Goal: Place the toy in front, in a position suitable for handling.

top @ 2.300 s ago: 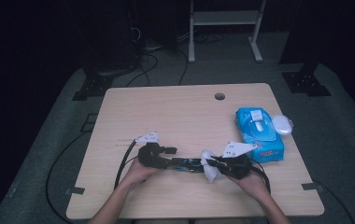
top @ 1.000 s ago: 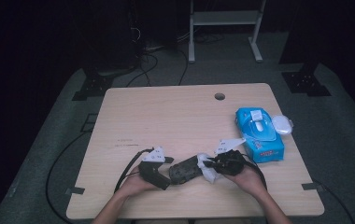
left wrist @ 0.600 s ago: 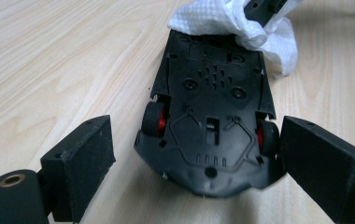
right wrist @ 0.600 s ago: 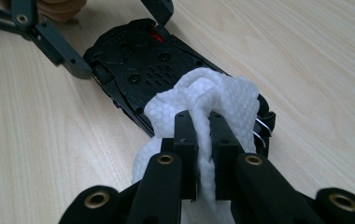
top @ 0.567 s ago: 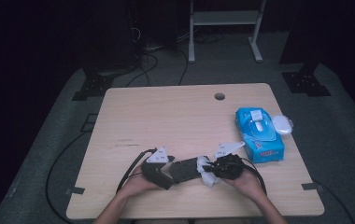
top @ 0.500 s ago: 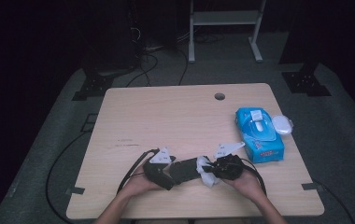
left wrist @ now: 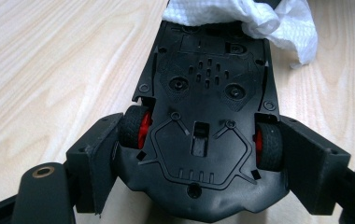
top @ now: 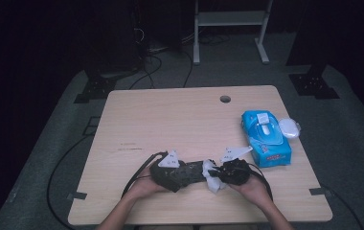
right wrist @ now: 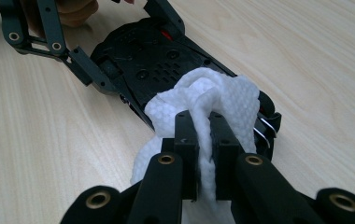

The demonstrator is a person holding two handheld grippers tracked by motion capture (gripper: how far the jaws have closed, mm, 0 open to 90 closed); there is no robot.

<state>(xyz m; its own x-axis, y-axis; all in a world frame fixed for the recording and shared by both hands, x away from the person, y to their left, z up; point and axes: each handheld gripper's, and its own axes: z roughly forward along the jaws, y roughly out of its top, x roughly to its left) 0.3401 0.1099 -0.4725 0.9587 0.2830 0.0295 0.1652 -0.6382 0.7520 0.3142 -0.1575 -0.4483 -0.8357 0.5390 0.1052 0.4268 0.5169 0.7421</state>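
Wooden table [top: 170, 115], upturned toy car [left wrist: 208, 116] lying left-right, wipe [right wrist: 213, 100] on its right end

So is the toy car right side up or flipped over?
Flipped over: the toy car shows its black underside with screws and vents facing up, held in the left gripper.

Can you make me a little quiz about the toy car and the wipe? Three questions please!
1. True or false: the toy car is belly-up, so its underside faces the camera.
2. What is the right gripper pinching? A) a sponge B) a white wipe C) a cable
3. Fill in: the left gripper clamps the car at its two ___ with red hubs.

Key:
1. True.
2. B; the wipe is pressed on the car's underside.
3. Wheels.
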